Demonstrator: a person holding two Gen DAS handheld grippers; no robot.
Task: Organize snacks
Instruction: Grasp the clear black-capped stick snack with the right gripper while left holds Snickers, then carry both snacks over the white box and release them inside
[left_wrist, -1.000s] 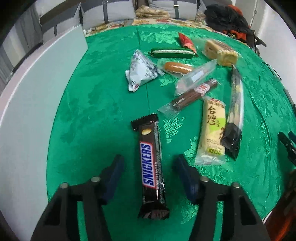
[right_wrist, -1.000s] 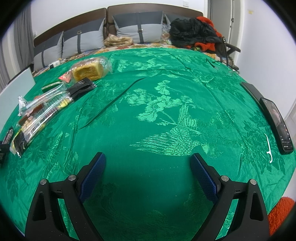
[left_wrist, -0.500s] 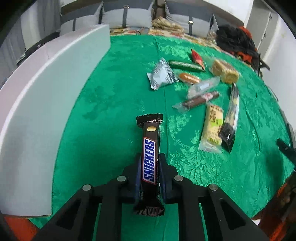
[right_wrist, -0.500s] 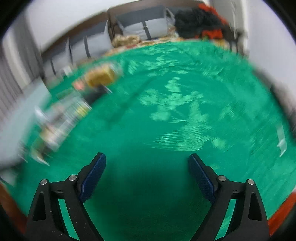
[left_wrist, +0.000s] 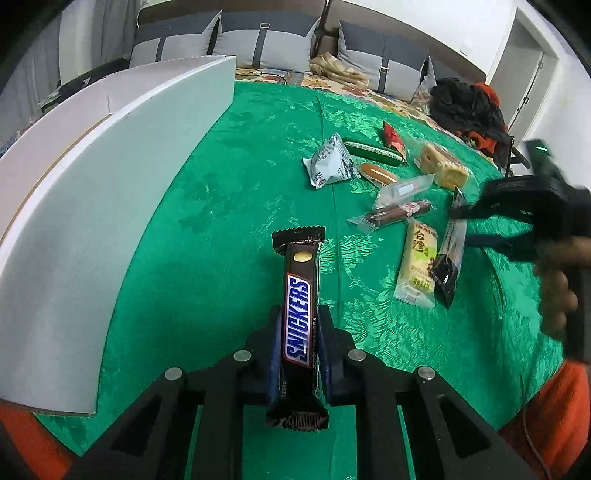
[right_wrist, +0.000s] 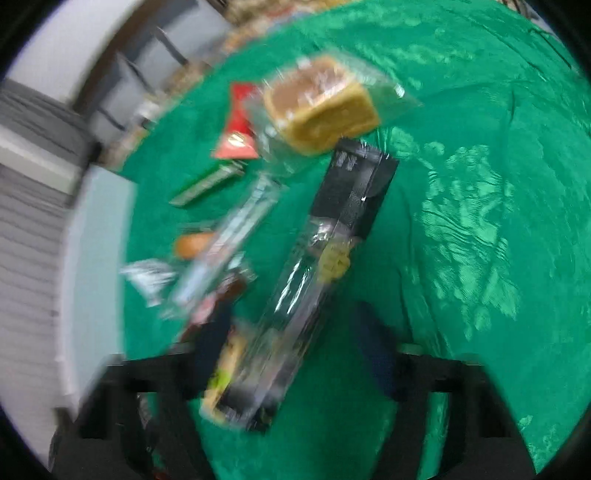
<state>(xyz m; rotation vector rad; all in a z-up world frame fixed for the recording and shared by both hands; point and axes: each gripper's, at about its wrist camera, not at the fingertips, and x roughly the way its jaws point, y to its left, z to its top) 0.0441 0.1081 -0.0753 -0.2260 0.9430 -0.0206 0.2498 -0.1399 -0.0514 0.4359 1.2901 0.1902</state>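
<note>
Both grippers are in our hands: our left gripper (left_wrist: 298, 343) pinches the Snickers (left_wrist: 300, 321) between its blue pads, low on the bar, which points to twelve o'clock and is raised above the cloth (left_wrist: 229, 229). Our right gripper (right_wrist: 295, 354) is closing, its jaws straddling the long black-and-clear packet (right_wrist: 314, 280); blur keeps us from telling whether the pads touch it yet. Going from largest to smallest, the green patterned cloth fills most of both views. At nine o'clock in the left view stands the white box (left_wrist: 74, 229), its wall curving toward eleven. Behind the cloth, at twelve, grey cushions (left_wrist: 258, 44) line a sofa, with a dark heap of clothing (left_wrist: 465, 107) at two. The other snacks lie together on the cloth at one to two o'clock from the Snickers. Among them are a wrapped yellow cake (left_wrist: 445, 168), a pale green-and-yellow bar (left_wrist: 417, 266) just beside the black-and-clear packet (left_wrist: 450, 258), and a clear stick packet (left_wrist: 404, 189) above a brown stick packet (left_wrist: 395, 213). Farther back lie a silver-white pouch (left_wrist: 328, 166), a green stick (left_wrist: 373, 151), a small bun (left_wrist: 378, 172) and a red sachet (left_wrist: 393, 138). At three o'clock in the left view, the right gripper (left_wrist: 476, 229) reaches over that packet, with our hand (left_wrist: 557, 291) behind it.
</note>
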